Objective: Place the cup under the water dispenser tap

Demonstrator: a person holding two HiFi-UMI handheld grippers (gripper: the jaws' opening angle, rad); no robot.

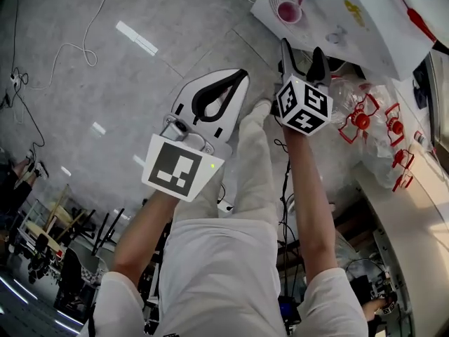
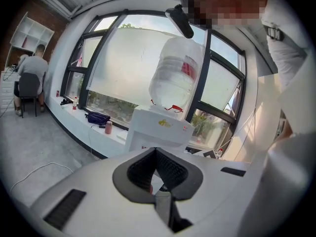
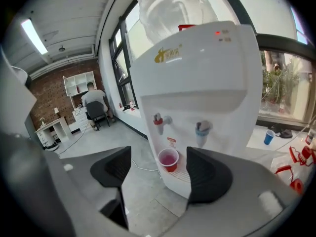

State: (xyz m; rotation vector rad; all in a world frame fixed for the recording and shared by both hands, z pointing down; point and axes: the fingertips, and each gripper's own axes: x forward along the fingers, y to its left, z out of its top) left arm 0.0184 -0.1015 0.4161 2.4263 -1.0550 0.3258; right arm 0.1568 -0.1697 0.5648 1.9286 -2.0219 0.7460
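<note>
A red cup (image 3: 168, 159) with pink liquid stands on the drip tray of the white water dispenser (image 3: 197, 83), just below the red tap (image 3: 158, 122); a blue tap (image 3: 201, 130) is to its right. From above, the cup (image 1: 288, 11) shows at the dispenser's front. My right gripper (image 3: 159, 154) is open and empty, short of the cup, which shows through the gap between its jaws. In the head view the right gripper (image 1: 303, 51) points at the dispenser (image 1: 351, 20). My left gripper (image 1: 235, 79) is shut on nothing, left of the right one; its closed pads (image 2: 156, 149) point toward the dispenser (image 2: 163, 127).
Clear water bottles with red handles (image 1: 361, 118) lie on the floor right of the dispenser. A big bottle (image 2: 175, 78) tops it. A blue cup (image 3: 268, 136) sits on the sill. Cables (image 1: 70, 48) trail over the grey floor. A person (image 3: 94, 105) sits at a far desk.
</note>
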